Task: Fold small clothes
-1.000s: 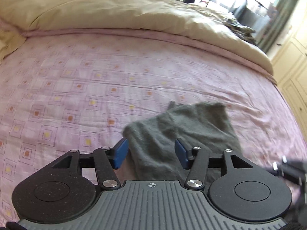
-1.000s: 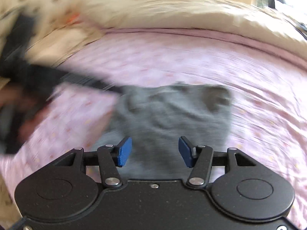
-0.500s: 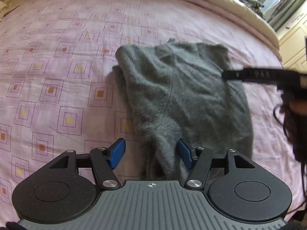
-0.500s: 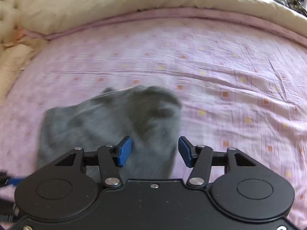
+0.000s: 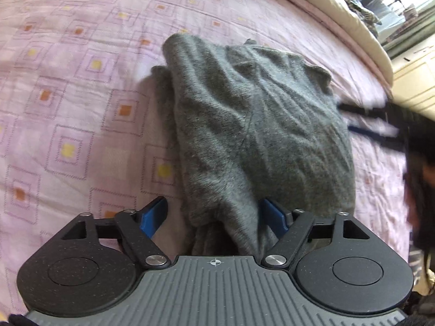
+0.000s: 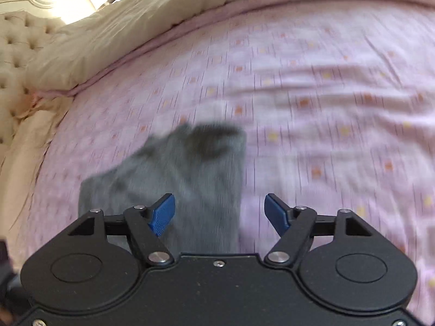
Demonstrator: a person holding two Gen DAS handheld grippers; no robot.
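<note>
A small grey knit garment [image 5: 252, 125] lies crumpled on the pink patterned bedspread [image 5: 81, 81]. My left gripper [image 5: 214, 217] is open right over its near end, and the cloth runs between the blue pads without being pinched. In the right wrist view the same grey garment [image 6: 190, 168] shows blurred. My right gripper [image 6: 220, 214] is open above the garment's right edge, left pad over cloth, right pad over the bedspread [image 6: 326, 108]. The right gripper's dark blurred body [image 5: 380, 125] shows at the right of the left wrist view.
A cream duvet [image 6: 122, 35] is bunched along the far side of the bed, beside a tufted headboard [image 6: 16, 43]. Cream cabinets [image 5: 416, 81] stand past the bed's right edge. Pink bedspread stretches around the garment on all sides.
My left gripper has come down and closer to the garment's near end, cloth now between its pads. My right gripper has swung to the garment's right edge. Both stayed open.
</note>
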